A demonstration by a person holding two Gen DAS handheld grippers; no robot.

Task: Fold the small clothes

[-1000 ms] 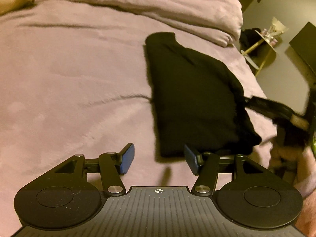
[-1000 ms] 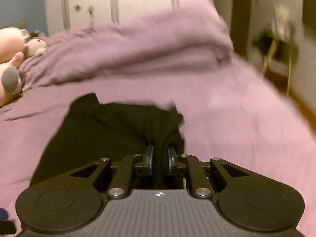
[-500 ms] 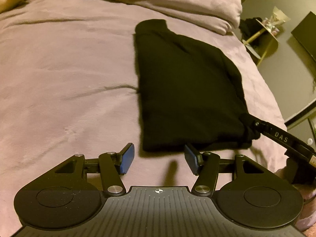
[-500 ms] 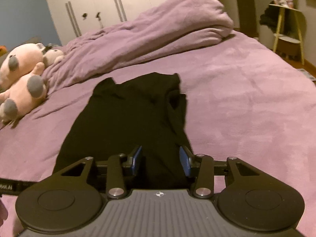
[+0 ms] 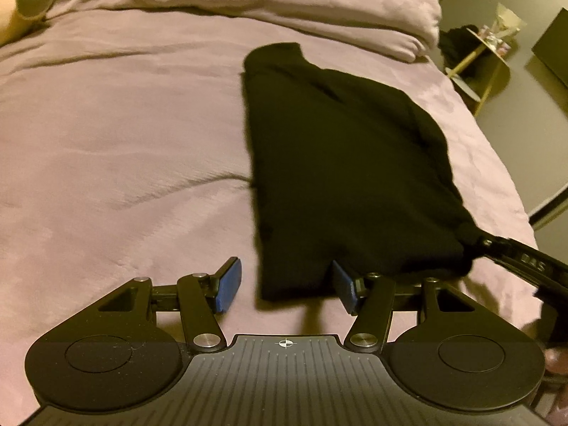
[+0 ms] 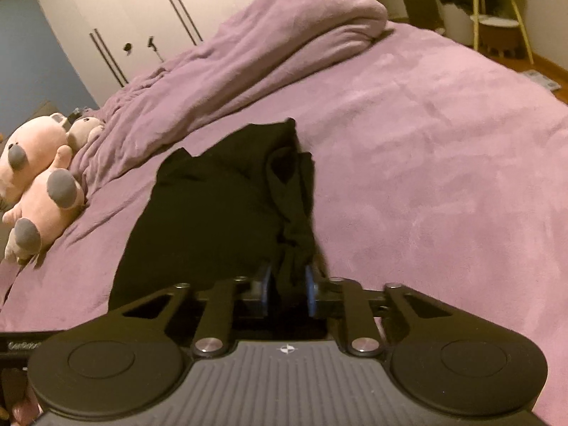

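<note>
The black garment (image 5: 340,177) lies folded lengthwise on the purple bedspread (image 5: 117,149), running from the upper middle of the left wrist view down to the lower middle. Its near hem sits between the pads of the left gripper (image 5: 287,285), covering the tip of the right-hand pad; the jaws stand apart and press on nothing. In the lower right of that view the right gripper (image 5: 477,243) has a bunched corner of the cloth pinched. The right wrist view confirms it: the right gripper (image 6: 287,285) has its jaws clamped on a gathered fold of the black garment (image 6: 213,220), which spreads up and left from the pads toward the frame's centre.

Half a second ago the right jaws stood apart over the hem; they have just closed on it. The left gripper's opening is unchanged, though the cloth now reaches further between its pads.

The right gripper's body is cut off at the right edge of the left view. The garment's folds are hard to read, being black on black. A pink plush toy (image 6: 39,181) lies at the left edge beside the rumpled duvet (image 6: 255,53).
</note>
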